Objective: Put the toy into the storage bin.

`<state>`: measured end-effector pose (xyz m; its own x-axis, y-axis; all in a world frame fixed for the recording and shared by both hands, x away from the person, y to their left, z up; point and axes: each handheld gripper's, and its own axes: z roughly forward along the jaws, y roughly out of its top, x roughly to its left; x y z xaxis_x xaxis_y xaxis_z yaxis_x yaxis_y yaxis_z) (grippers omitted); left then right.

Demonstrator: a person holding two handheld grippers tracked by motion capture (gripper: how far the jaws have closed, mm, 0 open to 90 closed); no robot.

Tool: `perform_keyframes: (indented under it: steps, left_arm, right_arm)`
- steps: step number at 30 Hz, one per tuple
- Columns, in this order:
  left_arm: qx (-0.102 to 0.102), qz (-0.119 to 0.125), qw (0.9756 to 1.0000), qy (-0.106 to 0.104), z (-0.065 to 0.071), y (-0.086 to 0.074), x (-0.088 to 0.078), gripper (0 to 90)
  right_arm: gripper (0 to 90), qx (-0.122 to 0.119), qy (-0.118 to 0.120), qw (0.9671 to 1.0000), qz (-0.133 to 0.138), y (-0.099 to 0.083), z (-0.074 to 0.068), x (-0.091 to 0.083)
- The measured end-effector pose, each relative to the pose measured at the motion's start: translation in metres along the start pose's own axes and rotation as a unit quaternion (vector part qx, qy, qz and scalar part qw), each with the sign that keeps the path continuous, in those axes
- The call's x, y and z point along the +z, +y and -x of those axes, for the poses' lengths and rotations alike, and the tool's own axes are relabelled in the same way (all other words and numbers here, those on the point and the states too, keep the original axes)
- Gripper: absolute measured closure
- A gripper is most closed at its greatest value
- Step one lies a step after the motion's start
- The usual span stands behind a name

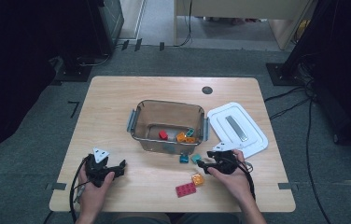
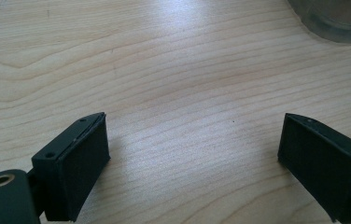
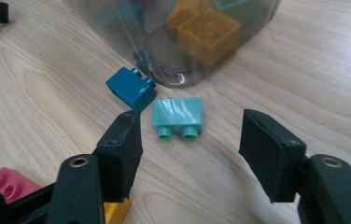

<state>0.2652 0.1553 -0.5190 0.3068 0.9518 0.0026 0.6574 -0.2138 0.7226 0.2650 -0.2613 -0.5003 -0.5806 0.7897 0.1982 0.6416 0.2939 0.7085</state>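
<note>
High view, listed largest to smallest.

Table (image 1: 117,102): pale wood, carrying everything below.

Lid (image 1: 237,129): white, flat, to the right of the bin.

Bin (image 1: 169,125): clear plastic, mid-table, with red, orange and teal bricks lying inside.

Left gripper (image 1: 110,169): in your left hand, near the front left of the table; in the left gripper view its jaws stand wide apart over bare wood, nothing between them.

Right gripper (image 1: 202,164): in your right hand, just in front of the bin's near right corner. Jaws partly apart, pads touching nothing.

Pink brick (image 1: 185,189): long, near the front edge.

Orange brick (image 1: 198,179): just beside the pink one.

Teal brick (image 3: 179,118): your likely target. In the right gripper view it lies just ahead of the jaws, closer to the left pad (image 3: 122,154), studs facing you, long axis running across the gap between the pads. Your right hand is much the nearer.

Blue brick (image 3: 131,87): just beyond the teal one, close against the bin wall; judged a risk of being nudged as you advance.
</note>
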Motion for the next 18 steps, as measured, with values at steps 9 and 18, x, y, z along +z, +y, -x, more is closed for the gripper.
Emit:
perform_keyframes:
  steps: [9,18]
  left_arm:
    - [0.0,0.0,1.0,0.0,0.0,0.0,0.0,8.3]
    - [0.0,0.0,1.0,0.0,0.0,0.0,0.0,8.3]
  right_arm:
    - [50.3,-0.017,-0.009,0.9998,0.003,-0.001,-0.009,0.016]
    - [58.9,-0.047,-0.038,0.9982,0.006,-0.004,-0.015,0.023]
